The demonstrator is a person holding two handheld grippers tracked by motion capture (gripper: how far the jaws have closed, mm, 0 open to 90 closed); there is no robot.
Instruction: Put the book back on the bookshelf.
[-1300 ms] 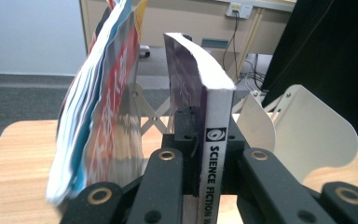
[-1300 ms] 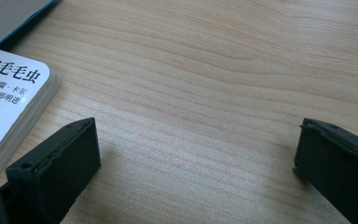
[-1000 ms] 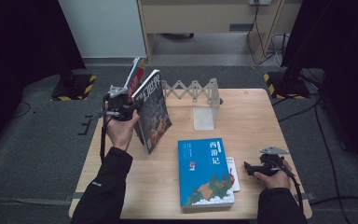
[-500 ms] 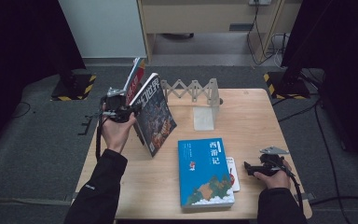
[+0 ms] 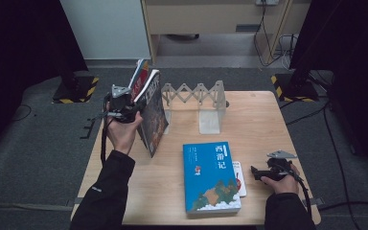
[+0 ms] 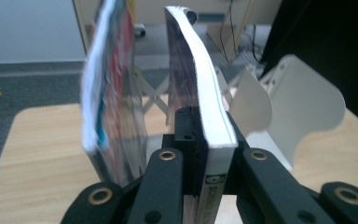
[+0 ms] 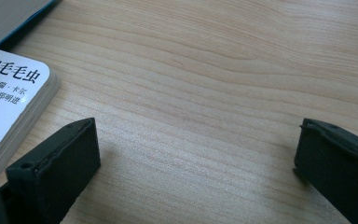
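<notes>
The left gripper [image 5: 124, 111], clamped on the dark-covered book's [image 5: 152, 112] spine edge, held it upright just left of the expandable book rack [image 5: 199, 98].

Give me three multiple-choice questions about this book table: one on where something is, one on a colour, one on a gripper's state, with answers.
1. Where does the small white book lie?
A. Partly under the blue book's right edge
B. Inside the folding rack
C. In the left gripper

2. What colour is the cover of the big book lying flat on the table?
A. Red
B. Blue
C. Yellow

3. How is the left gripper?
A. Open over bare wood
B. Shut on a cable
C. Shut on the dark book

Answers: 1 A, the high view shows it peeking out beside the blue book. 2 B, its cover is plainly blue. 3 C, the left gripper view shows both jaws pressing the book's spine.
</notes>
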